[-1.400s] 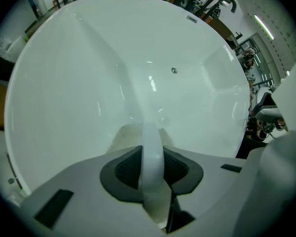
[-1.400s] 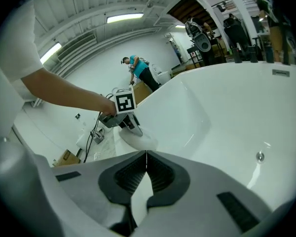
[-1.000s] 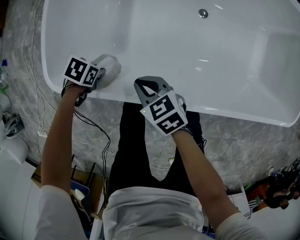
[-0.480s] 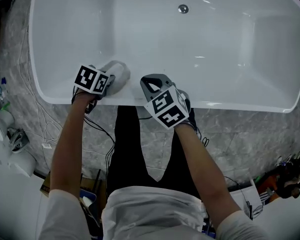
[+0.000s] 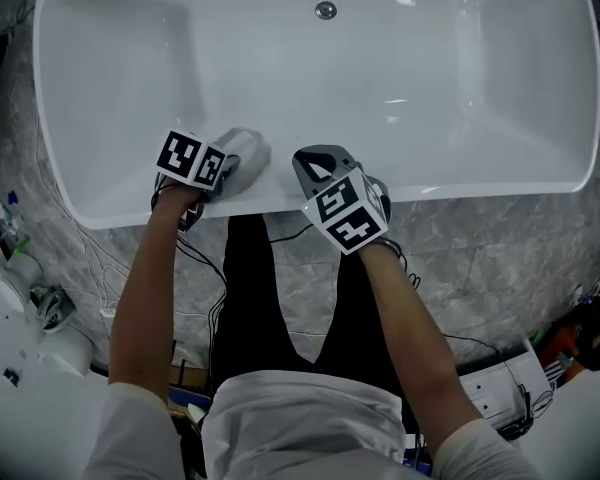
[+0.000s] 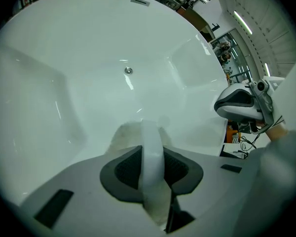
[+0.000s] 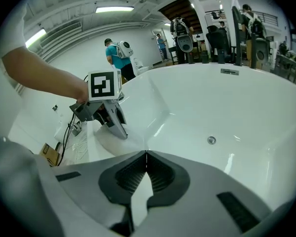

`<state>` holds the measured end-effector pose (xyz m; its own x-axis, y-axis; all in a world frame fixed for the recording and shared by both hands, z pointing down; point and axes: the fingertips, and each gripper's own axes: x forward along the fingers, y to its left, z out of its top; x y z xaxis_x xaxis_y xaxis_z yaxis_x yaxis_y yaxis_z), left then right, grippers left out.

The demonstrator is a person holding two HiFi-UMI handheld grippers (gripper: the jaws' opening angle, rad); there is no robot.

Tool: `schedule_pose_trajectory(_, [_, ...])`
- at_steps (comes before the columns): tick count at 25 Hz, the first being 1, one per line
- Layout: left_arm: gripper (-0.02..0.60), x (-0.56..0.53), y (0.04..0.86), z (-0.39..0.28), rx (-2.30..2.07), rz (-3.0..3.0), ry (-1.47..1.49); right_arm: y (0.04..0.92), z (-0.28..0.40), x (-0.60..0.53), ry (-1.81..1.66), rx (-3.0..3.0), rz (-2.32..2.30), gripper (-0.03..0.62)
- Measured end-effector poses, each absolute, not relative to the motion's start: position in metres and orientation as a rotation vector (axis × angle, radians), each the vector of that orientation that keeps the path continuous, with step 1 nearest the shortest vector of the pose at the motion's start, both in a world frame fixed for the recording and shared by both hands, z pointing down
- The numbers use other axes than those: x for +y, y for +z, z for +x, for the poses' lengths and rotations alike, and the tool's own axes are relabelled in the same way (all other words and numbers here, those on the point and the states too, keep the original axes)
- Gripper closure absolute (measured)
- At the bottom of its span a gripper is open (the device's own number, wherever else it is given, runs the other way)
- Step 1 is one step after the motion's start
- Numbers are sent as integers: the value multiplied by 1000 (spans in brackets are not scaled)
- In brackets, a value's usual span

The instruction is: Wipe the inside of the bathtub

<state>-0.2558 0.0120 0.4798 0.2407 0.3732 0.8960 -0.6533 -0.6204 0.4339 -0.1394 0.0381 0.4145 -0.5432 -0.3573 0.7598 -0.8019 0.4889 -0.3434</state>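
**Both grippers slide along the near rim toward the tub's middle**

Compared with a second ago, both grippers sit farther from the tub's left end, and the whole basin now shows from end to end in the head view.

The left gripper (image 6: 152, 157) has its jaws clamped on a white cloth (image 6: 123, 136). A folded strip of it stands pinched between the dark pads, and the rest bulges out beyond the tips. That bulge rests on the bathtub (image 5: 500, 186) at its near edge, where the rim rolls over into the inner wall.

The right gripper (image 7: 146, 156) has its jaws together, the tips meeting with nothing held between them. It hovers over the same near rim, just to the right of the left gripper and apart from it. Its own view shows the left gripper angled down onto the cloth.

Beyond the jaws the white basin opens out, glossy and bare. The drain (image 5: 325, 10) lies near the far wall, about midway along the tub's length. A small overflow plate (image 7: 229, 71) sits high on the far wall.

Outside the tub, the floor (image 5: 480, 268) is grey and marbled. Loose cables (image 5: 195, 258) trail across it beside the person's legs. In the right gripper view, several people (image 7: 116, 53) stand well behind the tub in a bright hall.
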Motion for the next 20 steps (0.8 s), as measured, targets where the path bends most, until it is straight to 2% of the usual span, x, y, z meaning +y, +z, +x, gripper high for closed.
schedule_pose_trajectory(20, [483, 58, 466, -89, -83, 1731, 1472, 412, -10, 76, 946, -2025, 1112, 574])
